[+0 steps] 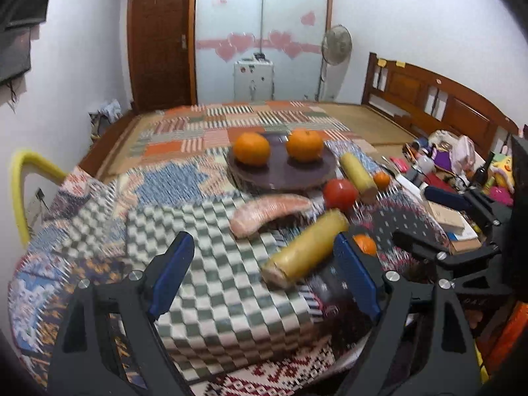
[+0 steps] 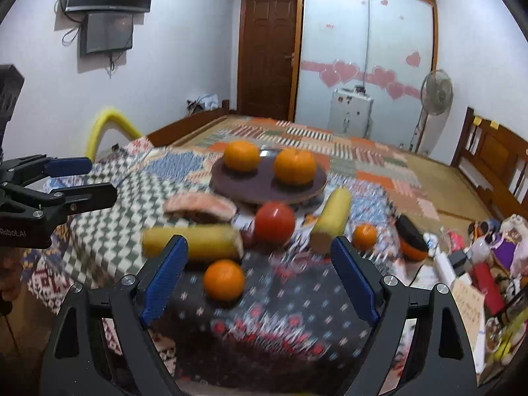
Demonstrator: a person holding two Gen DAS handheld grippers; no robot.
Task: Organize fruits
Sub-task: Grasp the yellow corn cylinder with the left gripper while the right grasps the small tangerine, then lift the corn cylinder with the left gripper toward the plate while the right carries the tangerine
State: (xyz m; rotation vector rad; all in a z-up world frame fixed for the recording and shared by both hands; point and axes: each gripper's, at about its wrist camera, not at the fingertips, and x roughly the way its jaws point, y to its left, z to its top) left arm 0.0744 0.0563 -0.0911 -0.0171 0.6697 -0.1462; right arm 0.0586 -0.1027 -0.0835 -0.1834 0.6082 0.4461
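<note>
A dark round plate (image 1: 280, 173) (image 2: 264, 186) on the patterned bedcover holds two oranges (image 1: 251, 148) (image 1: 304, 145) (image 2: 242, 155) (image 2: 294, 166). In front of it lie a pink wrapped piece (image 1: 269, 213) (image 2: 201, 207), a red tomato (image 1: 340, 194) (image 2: 275, 222), two yellow corn pieces (image 1: 307, 247) (image 1: 357, 172) (image 2: 194, 242) (image 2: 331, 219) and two loose oranges (image 2: 223, 279) (image 2: 364, 236). My left gripper (image 1: 264, 274) is open and empty, near the closer corn. My right gripper (image 2: 259, 274) is open and empty, around the near loose orange; it also shows in the left wrist view (image 1: 462, 217).
Cluttered boxes, bottles and toys (image 1: 462, 171) (image 2: 488, 264) crowd the right side. A wooden headboard (image 1: 439, 99) stands at the far right. A yellow foam-covered bar (image 1: 19, 191) (image 2: 105, 125) is at the left. The left gripper appears at the left of the right wrist view (image 2: 66, 181).
</note>
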